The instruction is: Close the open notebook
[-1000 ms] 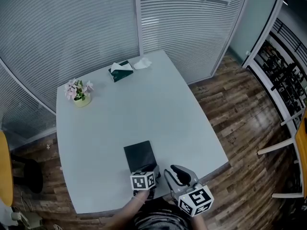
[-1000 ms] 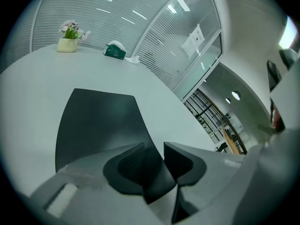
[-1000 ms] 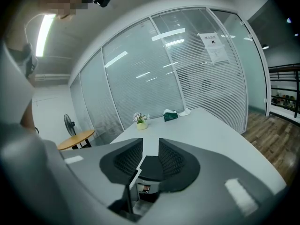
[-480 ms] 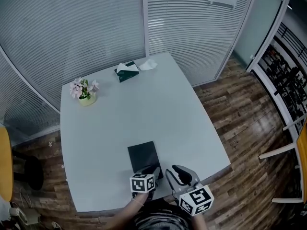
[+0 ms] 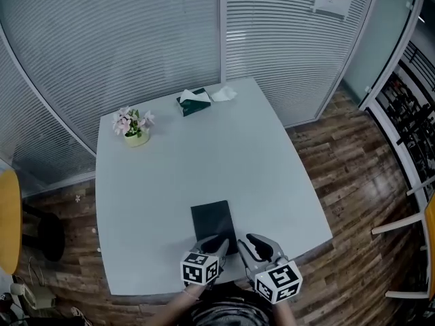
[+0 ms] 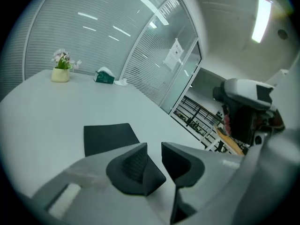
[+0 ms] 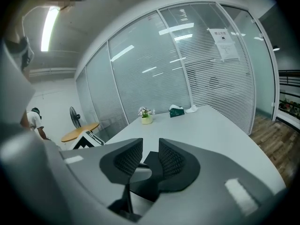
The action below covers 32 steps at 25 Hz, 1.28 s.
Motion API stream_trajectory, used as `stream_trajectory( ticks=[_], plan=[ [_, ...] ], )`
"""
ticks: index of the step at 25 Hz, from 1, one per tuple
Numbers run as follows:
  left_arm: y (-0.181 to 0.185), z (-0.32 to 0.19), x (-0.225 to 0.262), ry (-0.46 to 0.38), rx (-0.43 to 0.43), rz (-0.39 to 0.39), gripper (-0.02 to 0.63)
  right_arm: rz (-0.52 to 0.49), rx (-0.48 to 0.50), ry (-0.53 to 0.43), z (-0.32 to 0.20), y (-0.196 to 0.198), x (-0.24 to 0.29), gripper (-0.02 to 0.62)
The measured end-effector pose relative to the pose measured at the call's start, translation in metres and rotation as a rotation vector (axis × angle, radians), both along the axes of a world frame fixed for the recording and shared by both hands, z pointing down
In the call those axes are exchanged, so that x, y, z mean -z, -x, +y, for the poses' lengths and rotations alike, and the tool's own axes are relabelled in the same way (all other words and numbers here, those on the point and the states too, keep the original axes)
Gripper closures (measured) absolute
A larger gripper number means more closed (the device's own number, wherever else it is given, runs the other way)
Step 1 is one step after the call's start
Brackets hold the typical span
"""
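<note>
The left claw (image 6: 153, 149) hangs above the pale grey counter (image 6: 42, 107). Its two dark ribbed jaws stand a narrow gap apart; they have just been closing, and nothing is between them. Just beyond the jaw tips lies a flat black rectangular notebook (image 6: 110, 137), shut, its cover facing up. Far behind the notebook, at the counter's back edge, stands a small cream pot of pink and white flowers (image 6: 61, 69). Further right of the notebook's line sits a dark green tissue box (image 6: 104, 76), with a loose white tissue (image 6: 121, 82) just beside it.
</note>
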<state>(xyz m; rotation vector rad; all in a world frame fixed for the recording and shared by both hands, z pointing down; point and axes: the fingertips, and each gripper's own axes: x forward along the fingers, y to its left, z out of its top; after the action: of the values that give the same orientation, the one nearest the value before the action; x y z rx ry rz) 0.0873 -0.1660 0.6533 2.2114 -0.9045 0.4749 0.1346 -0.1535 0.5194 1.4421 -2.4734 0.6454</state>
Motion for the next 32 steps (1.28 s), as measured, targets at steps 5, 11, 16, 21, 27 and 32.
stream_trajectory(
  ticks=[5, 11, 16, 21, 27, 32],
  plan=[
    [0.012, -0.001, 0.037, -0.141, -0.028, -0.024, 0.5, 0.003, 0.045, 0.002, -0.001, 0.016, -0.003, 0.488],
    [0.027, 0.004, 0.072, -0.228, -0.017, -0.008, 0.518, 0.004, 0.1, -0.014, -0.004, 0.036, 0.001, 0.493],
    [0.036, 0.007, 0.102, -0.291, -0.003, 0.036, 0.545, 0.01, 0.14, -0.034, -0.005, 0.052, 0.007, 0.512],
    [0.046, 0.014, 0.124, -0.339, 0.014, 0.049, 0.576, 0.008, 0.173, -0.048, -0.002, 0.067, 0.013, 0.539],
    [0.061, 0.02, 0.15, -0.432, 0.031, 0.022, 0.601, 0.009, 0.198, -0.095, 0.002, 0.079, 0.028, 0.592],
    [0.071, 0.022, 0.178, -0.496, 0.043, 0.032, 0.601, 0.003, 0.23, -0.145, 0.003, 0.093, 0.048, 0.592]
  ],
)
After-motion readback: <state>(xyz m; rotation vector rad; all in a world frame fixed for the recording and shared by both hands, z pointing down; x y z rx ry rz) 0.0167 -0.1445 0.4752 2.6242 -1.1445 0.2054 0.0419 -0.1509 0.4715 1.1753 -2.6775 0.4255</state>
